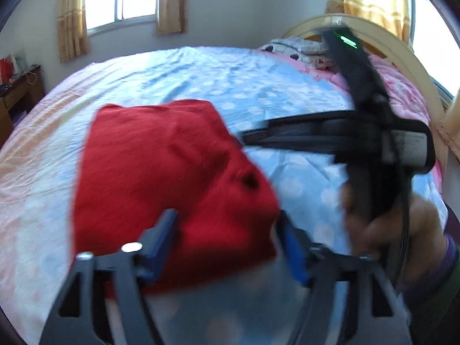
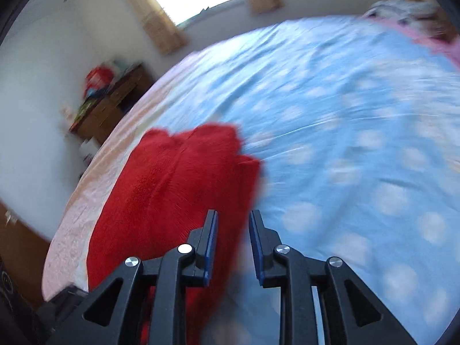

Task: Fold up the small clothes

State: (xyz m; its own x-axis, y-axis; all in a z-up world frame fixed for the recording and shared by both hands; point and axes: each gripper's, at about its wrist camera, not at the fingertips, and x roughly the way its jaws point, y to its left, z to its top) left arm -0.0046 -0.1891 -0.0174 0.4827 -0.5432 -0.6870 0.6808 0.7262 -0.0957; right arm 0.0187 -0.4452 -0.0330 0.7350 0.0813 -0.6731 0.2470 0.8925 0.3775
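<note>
Left gripper (image 1: 227, 230) sits wide open, nothing pinched; red garment (image 1: 161, 172) lies between and beyond its jaws on the blue dotted bedsheet (image 1: 258, 86). Looks like a release after a fold, cloth lying in a doubled, compact block. Right gripper (image 2: 232, 230) is open a narrow gap, empty, at the garment's right edge. Heavy motion blur, so contact is unclear.

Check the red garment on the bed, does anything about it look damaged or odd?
Yes, the red garment shows a small dark spot like a hole near its right edge, in the left wrist view. It is too blurred to be sure. It lies folded on the bedsheet.
</note>
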